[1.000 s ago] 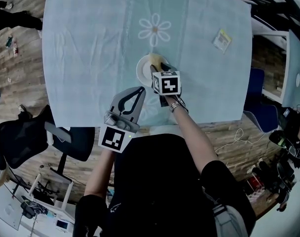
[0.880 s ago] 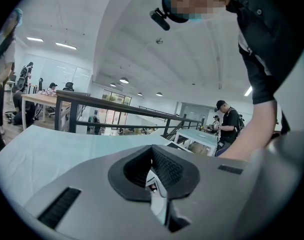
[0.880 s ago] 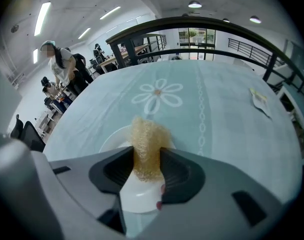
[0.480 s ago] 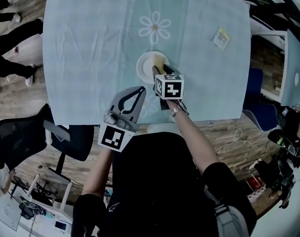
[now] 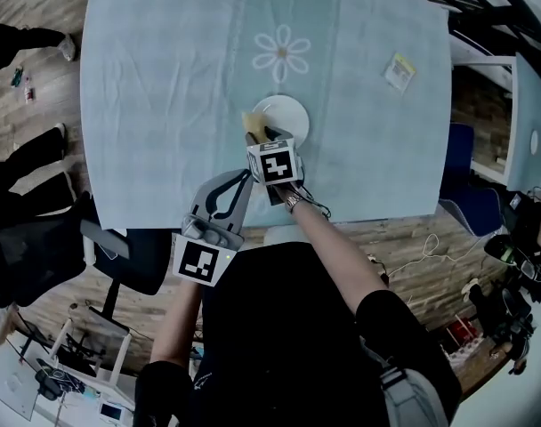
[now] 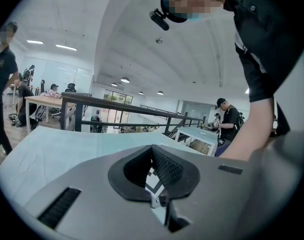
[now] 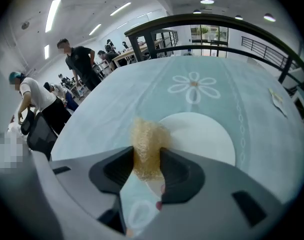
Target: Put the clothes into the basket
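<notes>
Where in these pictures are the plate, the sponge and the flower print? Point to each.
plate [image 7: 204,136], right gripper view, bare middle of its face.
sponge [image 7: 148,136], right gripper view, its upper half.
flower print [image 5: 280,53], head view, the flower's centre.

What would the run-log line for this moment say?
right gripper: shut on yellow spongy piece at rim of white plate | left gripper: shut, empty | clothes, basket: not seen
</notes>
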`<state>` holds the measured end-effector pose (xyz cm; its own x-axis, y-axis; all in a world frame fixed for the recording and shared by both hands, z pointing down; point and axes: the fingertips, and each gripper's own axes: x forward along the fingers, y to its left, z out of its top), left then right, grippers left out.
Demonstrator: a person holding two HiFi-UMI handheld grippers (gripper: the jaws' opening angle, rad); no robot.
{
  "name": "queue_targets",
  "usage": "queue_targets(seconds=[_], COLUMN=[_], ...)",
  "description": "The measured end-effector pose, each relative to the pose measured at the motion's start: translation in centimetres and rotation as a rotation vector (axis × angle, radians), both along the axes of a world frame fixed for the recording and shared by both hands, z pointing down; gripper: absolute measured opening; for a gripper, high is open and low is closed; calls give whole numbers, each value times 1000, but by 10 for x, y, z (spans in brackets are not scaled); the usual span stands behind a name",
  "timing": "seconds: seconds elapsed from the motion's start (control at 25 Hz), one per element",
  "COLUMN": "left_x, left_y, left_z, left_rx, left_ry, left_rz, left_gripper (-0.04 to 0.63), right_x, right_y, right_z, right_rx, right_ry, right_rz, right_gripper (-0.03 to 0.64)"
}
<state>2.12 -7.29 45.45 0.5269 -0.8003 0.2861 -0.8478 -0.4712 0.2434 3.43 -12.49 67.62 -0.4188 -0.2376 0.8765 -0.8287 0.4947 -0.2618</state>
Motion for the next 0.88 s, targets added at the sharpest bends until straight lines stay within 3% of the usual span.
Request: queue_targets(seconds=[0.2,0.88], left_x=[-5,15], left_y=[5,-2], left_z=[5,3], left_rx=[-16,24], left_ry=[-10,-25], left_rz=[6,114], left_gripper=[12,12], right_x=[1,76], right_y=[-5,-21], right_z=[6,10], right_rx=[5,-7], right_ry=[31,132], right_rz=[18,161], right_gripper=[167,167])
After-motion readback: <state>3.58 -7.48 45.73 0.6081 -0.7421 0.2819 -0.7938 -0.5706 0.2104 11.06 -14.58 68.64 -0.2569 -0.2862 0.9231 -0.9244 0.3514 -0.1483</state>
